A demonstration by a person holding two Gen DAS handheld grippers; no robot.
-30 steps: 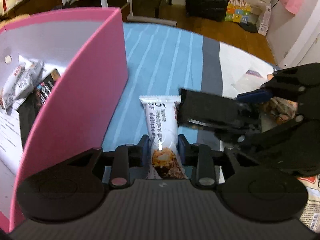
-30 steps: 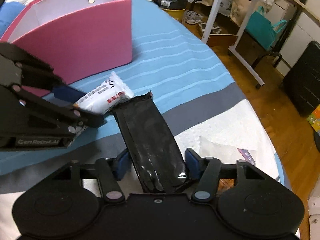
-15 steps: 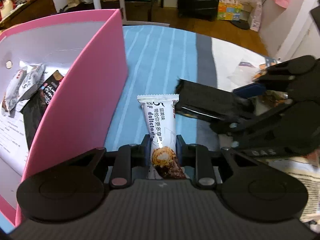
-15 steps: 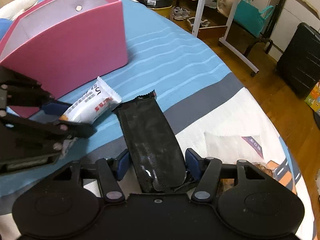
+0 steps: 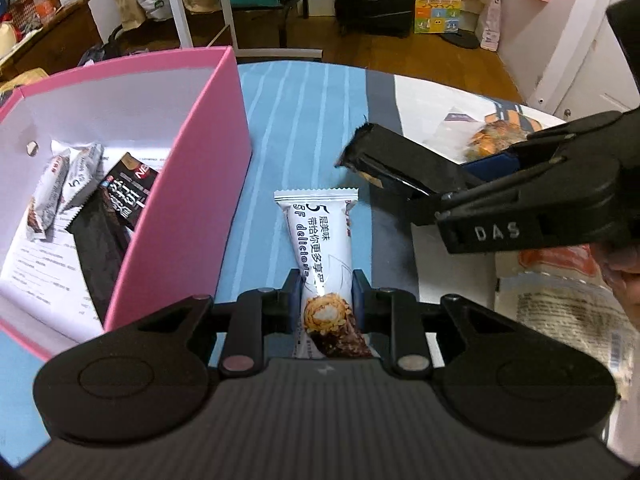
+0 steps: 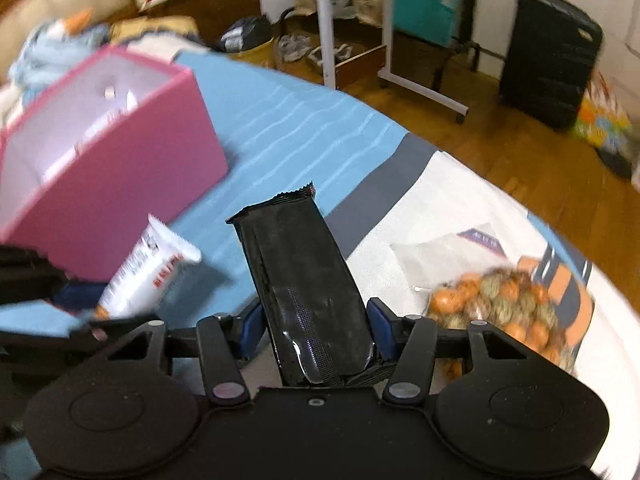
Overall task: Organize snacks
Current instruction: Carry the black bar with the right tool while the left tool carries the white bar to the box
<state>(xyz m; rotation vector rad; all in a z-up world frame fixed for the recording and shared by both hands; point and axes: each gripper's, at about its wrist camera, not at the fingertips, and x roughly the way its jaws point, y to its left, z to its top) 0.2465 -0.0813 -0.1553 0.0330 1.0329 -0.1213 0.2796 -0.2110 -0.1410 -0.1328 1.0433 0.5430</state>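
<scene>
My left gripper (image 5: 325, 294) is shut on a white snack bar (image 5: 320, 240) and holds it above the blue striped cloth, just right of the pink box (image 5: 192, 184). My right gripper (image 6: 316, 322) is shut on a black snack packet (image 6: 304, 280). In the left wrist view the right gripper (image 5: 472, 184) and its black packet (image 5: 392, 160) hang to the right of the white bar. In the right wrist view the white bar (image 6: 148, 268) and the pink box (image 6: 108, 172) are at the left. The box holds several wrapped snacks (image 5: 96, 192) on printed paper.
A bag of orange snacks (image 6: 508, 296) and a clear packet (image 6: 448, 252) lie on the white cloth at the right. A large printed bag (image 5: 560, 304) lies below the right gripper. Beyond the bed edge are a wooden floor, a white rack (image 6: 332, 32) and a black suitcase (image 6: 548, 52).
Both grippers have lifted with their snacks. The left wrist view now looks down into the pink box. The right gripper has swung to the right, so the orange snack bag has come into view.
</scene>
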